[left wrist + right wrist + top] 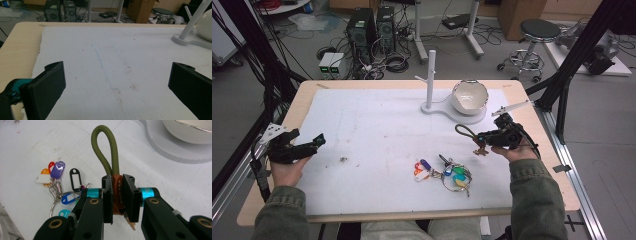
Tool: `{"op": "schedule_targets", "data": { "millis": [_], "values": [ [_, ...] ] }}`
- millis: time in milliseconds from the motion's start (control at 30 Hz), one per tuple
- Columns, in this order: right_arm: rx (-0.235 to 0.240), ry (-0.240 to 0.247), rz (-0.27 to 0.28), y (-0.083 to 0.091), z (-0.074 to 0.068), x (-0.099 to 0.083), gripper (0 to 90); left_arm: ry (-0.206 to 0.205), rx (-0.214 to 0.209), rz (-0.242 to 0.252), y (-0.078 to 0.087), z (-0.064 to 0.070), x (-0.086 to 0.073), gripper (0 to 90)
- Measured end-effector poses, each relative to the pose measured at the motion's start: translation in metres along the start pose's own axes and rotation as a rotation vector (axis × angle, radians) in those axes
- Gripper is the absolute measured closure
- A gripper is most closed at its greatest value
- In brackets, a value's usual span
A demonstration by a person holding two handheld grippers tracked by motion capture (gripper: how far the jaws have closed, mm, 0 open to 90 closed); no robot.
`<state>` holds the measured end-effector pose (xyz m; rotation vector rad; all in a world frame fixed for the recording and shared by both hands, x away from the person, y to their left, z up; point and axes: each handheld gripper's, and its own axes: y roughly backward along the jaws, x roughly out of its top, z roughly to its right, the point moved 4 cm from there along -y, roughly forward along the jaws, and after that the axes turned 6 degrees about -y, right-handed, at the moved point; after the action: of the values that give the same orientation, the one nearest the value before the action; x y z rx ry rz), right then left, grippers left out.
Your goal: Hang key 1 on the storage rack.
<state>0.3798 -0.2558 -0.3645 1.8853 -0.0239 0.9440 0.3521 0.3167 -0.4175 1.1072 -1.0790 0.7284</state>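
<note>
We count two grippers. The right gripper [117, 195] has its jaws closed on one keychain [115, 192], clamping its brown leather tab so that the single olive cord loop [105, 150] stands up above them. In the high view the right gripper [484, 137] holds that keychain [472, 137] off the mat [372, 130], near the right side, in front of the stand base [462, 116]. The left gripper [314, 142] hovers at the mat's left edge with its jaws wide apart and nothing between them; its own view looks over bare mat [112, 62].

One key bunch [447, 172] lies on the mat, near the front, left of the right hand [518, 152]. Its tags overlap; we make out roughly eight colours but cannot fix the number. One white peg stand [430, 80] and one bowl [469, 96] sit on the base.

The jaws hide most of the tab; its lower tip pokes out below. The bowl [192, 130] is cut off at the top of the right gripper view.
</note>
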Motion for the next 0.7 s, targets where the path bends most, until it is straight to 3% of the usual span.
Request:
{"op": "schedule_targets", "data": {
  "millis": [233,700],
  "values": [
    [-0.005,-0.011,-0.009,-0.001,-0.002,0.007,79.4,-0.003,-0.003,-0.002,0.0,0.0,0.0,1.7],
    [-0.019,0.017,-0.021,-0.004,-0.006,0.037,79.4,0.0,-0.004,-0.001,-0.001,0.001,0.0,1.7]
  ]
}}
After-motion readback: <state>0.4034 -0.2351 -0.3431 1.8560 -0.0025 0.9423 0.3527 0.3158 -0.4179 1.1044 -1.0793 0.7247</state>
